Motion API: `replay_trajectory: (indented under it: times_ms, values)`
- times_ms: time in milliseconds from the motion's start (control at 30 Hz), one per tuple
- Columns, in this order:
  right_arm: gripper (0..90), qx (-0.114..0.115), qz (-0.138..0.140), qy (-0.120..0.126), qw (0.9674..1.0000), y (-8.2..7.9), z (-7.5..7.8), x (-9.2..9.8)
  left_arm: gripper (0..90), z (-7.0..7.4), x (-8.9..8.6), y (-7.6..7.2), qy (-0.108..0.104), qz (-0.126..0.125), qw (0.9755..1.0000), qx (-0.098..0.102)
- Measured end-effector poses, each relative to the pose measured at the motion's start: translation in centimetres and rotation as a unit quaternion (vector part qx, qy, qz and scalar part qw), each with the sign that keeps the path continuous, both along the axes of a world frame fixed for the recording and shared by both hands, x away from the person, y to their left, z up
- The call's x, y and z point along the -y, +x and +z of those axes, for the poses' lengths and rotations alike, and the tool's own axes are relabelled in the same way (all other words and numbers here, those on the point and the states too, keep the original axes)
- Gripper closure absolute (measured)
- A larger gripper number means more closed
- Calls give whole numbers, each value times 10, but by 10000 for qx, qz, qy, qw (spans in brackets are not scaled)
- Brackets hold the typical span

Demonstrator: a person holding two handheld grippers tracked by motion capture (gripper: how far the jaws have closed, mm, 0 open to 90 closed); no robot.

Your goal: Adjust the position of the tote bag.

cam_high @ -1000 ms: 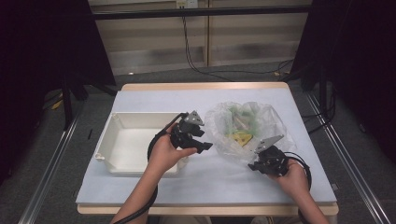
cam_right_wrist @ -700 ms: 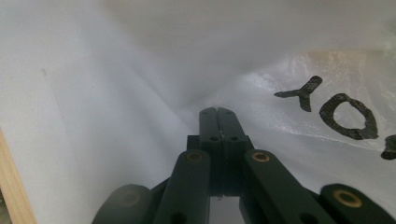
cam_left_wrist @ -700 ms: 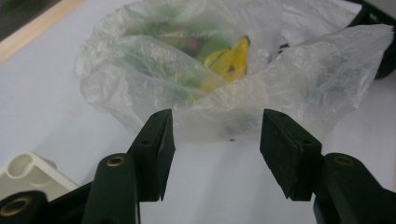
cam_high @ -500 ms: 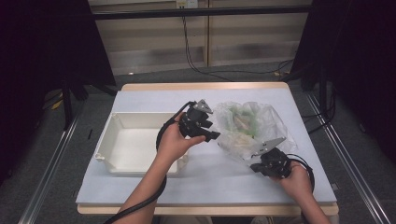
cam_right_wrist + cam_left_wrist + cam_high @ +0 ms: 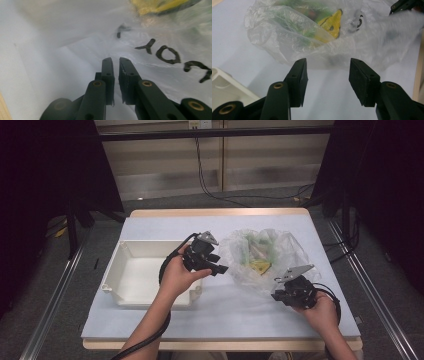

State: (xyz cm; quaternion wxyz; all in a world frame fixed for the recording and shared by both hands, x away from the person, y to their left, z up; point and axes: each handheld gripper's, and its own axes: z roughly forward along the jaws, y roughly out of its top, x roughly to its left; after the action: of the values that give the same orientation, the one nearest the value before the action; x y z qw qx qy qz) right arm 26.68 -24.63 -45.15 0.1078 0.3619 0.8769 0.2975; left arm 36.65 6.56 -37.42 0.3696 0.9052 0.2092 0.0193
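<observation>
two grippers on the table here: the left gripper [image 5: 221,268] hovers with its jaws wide apart and nothing between them, just short of the clear plastic bag [image 5: 265,257] (green and yellow stuff inside), which lies right of the white tray [image 5: 116,270]. the right gripper [image 5: 278,293] sits at the bag's near edge, jaws just cracking open to a thin gap, and i can't tell if any film is in there.

A white tray [image 5: 131,279] sits on the left of the desk [image 5: 165,225], which has a pale blue cover. Black cables [image 5: 210,175] trail across the floor beyond the far edge.
</observation>
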Motion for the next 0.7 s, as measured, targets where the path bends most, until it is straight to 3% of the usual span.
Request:
replay_trajectory:
  times_ms: [133, 200, 333, 433, 533, 700]
  values:
    - [812, 21, -78, 38, 10000, 0, 1, 3, 498, 6, 1, 3, 69, 50, 9999, 133]
    - [815, 28, -86, 12, 10000, 1, 1, 4, 491, 11, 4, 6, -34, 35, 9998, 174]
    - [860, -8, -15, -39, 10000, 1, -2, 1, 486, 21, 19, 7, -90, 69, 9995, 307]
    - [861, -23, 33, -34, 10000, 1, -3, -1, 485, 25, 34, 5, 33, -91, 9992, 378]
    - [874, -34, 85, -56, 9999, 1, -3, -3, 475, 19, 51, 2, 94, -248, 9991, 318]
    - [885, -102, 133, -91, 9998, 0, -4, -4, 436, -6, 72, -4, 357, -525, 9979, 155]
